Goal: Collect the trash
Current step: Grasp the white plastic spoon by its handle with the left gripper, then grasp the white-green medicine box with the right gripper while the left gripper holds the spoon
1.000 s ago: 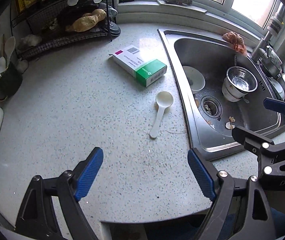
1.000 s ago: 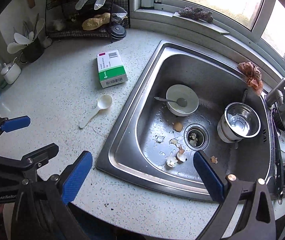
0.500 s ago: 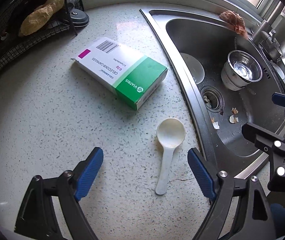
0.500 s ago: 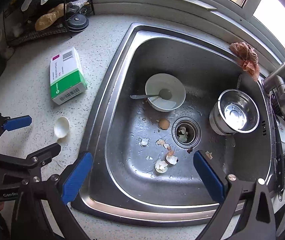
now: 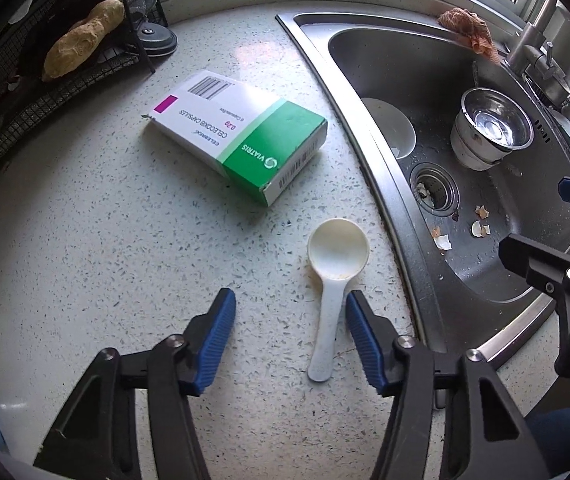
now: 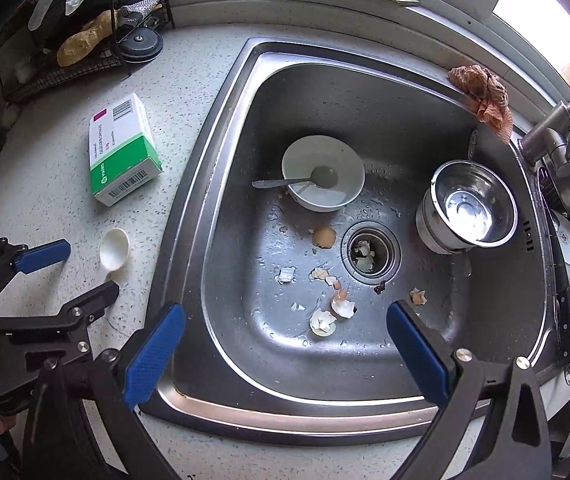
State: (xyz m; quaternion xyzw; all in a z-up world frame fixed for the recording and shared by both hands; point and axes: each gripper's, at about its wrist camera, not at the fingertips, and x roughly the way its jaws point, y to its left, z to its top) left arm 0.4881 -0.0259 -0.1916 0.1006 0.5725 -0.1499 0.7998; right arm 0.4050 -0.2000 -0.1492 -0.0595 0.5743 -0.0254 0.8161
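A white plastic spoon (image 5: 335, 264) lies on the speckled counter beside the sink, its handle pointing toward me. My left gripper (image 5: 289, 294) hangs low over it with its jaws closing. The handle sits between them close to the right finger (image 5: 361, 332), and the left pad stands well clear of it. A green and white medicine box (image 5: 241, 136) lies flat just beyond the spoon. Broken eggshells (image 6: 333, 312) are scattered on the sink floor near the drain. My right gripper (image 6: 285, 312) hovers open above them, holding nothing.
The steel sink (image 6: 205, 152) holds a white bowl (image 6: 323, 172) with a metal spoon and a steel bowl (image 6: 473, 204). An orange cloth (image 6: 481, 92) sits on its far rim by the tap. A wire rack (image 6: 65, 52) stands at the back left.
My left gripper came down and forward over the white spoon, and its jaws narrowed around the handle. My right gripper shifted further over the sink and stayed open.
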